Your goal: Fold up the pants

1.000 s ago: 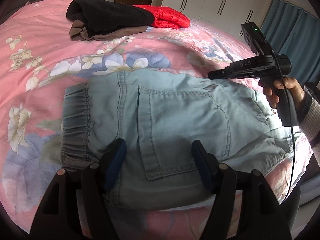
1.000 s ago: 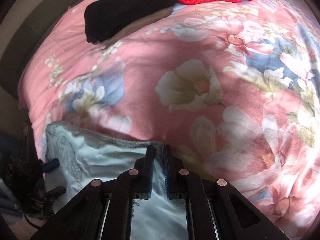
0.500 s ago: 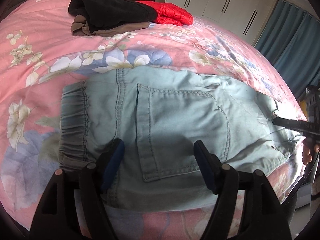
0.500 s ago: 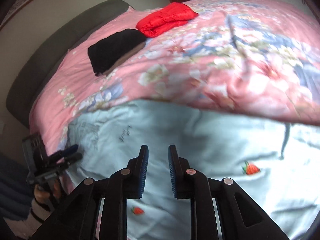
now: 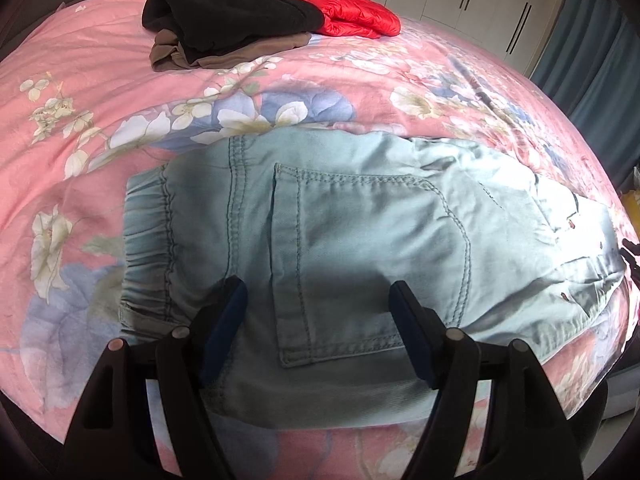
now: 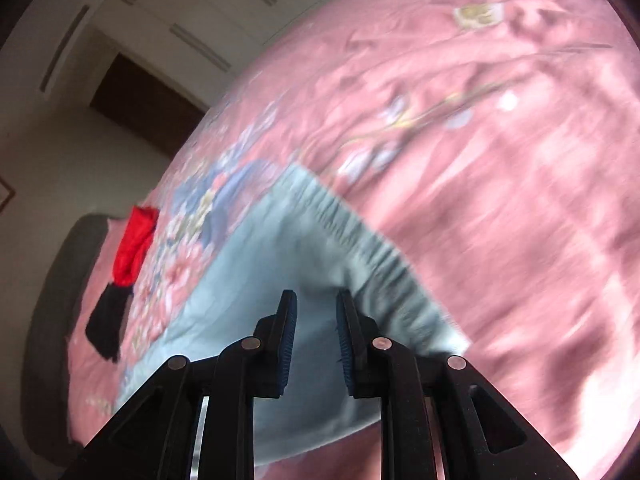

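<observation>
Left gripper (image 5: 316, 300) fingers spread wide, holding nothing, right gripper (image 6: 316, 316) fingers narrowly parted, tilted view

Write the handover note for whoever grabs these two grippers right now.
Left gripper: wide open, empty, over the seat of the pants.
Right gripper: slightly open, holding nothing, near the elastic waistband.
Pants: lying on the pink floral duvet, back pocket up.
Done: pants already doubled into a compact shape.
Left: judge whether another fold is needed; the folded pile sits further back.
</observation>
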Motion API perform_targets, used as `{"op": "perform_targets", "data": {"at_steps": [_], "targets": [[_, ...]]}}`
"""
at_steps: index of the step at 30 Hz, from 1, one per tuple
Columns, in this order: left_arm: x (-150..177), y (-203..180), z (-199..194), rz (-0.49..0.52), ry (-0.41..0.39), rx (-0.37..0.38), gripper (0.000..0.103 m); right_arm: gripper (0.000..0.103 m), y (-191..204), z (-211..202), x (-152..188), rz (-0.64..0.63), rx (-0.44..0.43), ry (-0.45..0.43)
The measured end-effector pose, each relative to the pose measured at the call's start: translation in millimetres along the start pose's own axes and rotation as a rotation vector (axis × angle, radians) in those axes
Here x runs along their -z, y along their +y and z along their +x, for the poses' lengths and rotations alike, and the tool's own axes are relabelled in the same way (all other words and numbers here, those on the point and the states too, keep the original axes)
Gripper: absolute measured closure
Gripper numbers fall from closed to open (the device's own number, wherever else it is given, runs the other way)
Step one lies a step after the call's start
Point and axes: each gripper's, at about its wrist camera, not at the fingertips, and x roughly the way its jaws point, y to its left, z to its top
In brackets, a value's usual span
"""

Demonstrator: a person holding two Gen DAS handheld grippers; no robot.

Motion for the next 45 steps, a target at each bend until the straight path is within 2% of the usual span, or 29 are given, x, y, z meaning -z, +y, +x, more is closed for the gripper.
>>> {"op": "perform_targets", "data": {"at_steps": [2,3,4,7,11,15,18,22,26,28,29,30,32,35,38,40,42,45], "targets": [[-1.9,-5.2,-4.6,-0.001,0.006,-0.025,0.029,0.081,-11.2,-20.3,-10.8,0.054,0.018,-0.068],[-2.0,-8.0,-8.4,0.005,-0.001,-0.025,0.029,0.073,-14.9,-30.9,-12.1,0.071,0.000,-0.093],[-2.6,-12.1,-12.7,0.013,-0.009,-0.016,0.029,0.069,-17.3,-40.8,-9.3,0.084,-0.026,-0.109],[-6.5,-29.2,-24.2,0.036,-0.033,0.030,0.028,0.066,-27.3,-55.7,6.6,0.099,-0.100,-0.090],[-15.3,-66.4,-28.1,0.083,-0.037,0.138,0.025,0.066,-37.9,-47.1,35.9,0.135,-0.131,-0.002],[-23.3,-109.9,-17.0,0.114,0.007,0.273,0.024,0.066,-27.0,-31.7,45.0,0.139,-0.173,0.004],[-23.4,-139.9,-6.6,0.131,0.043,0.344,0.024,0.066,-18.4,-18.0,40.0,0.118,-0.122,0.020],[-22.9,-165.8,8.9,0.084,0.108,0.438,0.024,0.066,-14.5,-5.5,35.5,0.140,-0.081,-0.011],[-21.8,-174.2,21.2,0.056,0.151,0.447,0.024,0.067,-9.1,-2.0,32.5,0.120,-0.052,-0.062],[-19.1,-167.8,31.9,0.034,0.182,0.398,0.024,0.076,-3.7,0.2,32.5,0.090,-0.030,-0.077],[-17.3,-161.7,37.1,0.020,0.201,0.379,0.025,0.085,-3.8,0.1,32.0,0.082,-0.032,-0.083],[-16.1,-158.0,39.7,0.009,0.207,0.389,0.026,0.088,-5.5,0.0,31.7,0.092,-0.048,-0.082],[-15.9,-153.7,38.1,0.007,0.199,0.397,0.026,0.090,-5.0,-3.6,29.5,0.112,-0.075,-0.088],[-14.6,-157.6,36.8,0.047,0.187,0.360,0.026,0.090,1.6,-14.7,26.7,0.090,-0.079,-0.127],[-11.9,-161.9,35.9,0.082,0.177,0.341,0.025,0.090,-8.0,-1.3,27.0,0.141,-0.036,-0.088],[-12.2,-163.2,35.4,0.099,0.181,0.332,0.024,0.094,-14.1,6.7,28.5,0.168,-0.024,-0.069],[-15.1,-162.6,33.7,0.086,0.187,0.339,0.024,0.094,-3.7,-0.3,27.1,0.128,0.008,-0.078],[-21.1,-161.6,29.2,0.034,0.189,0.408,0.024,0.094,28.2,-19.2,25.7,-0.003,0.032,-0.137]]}}
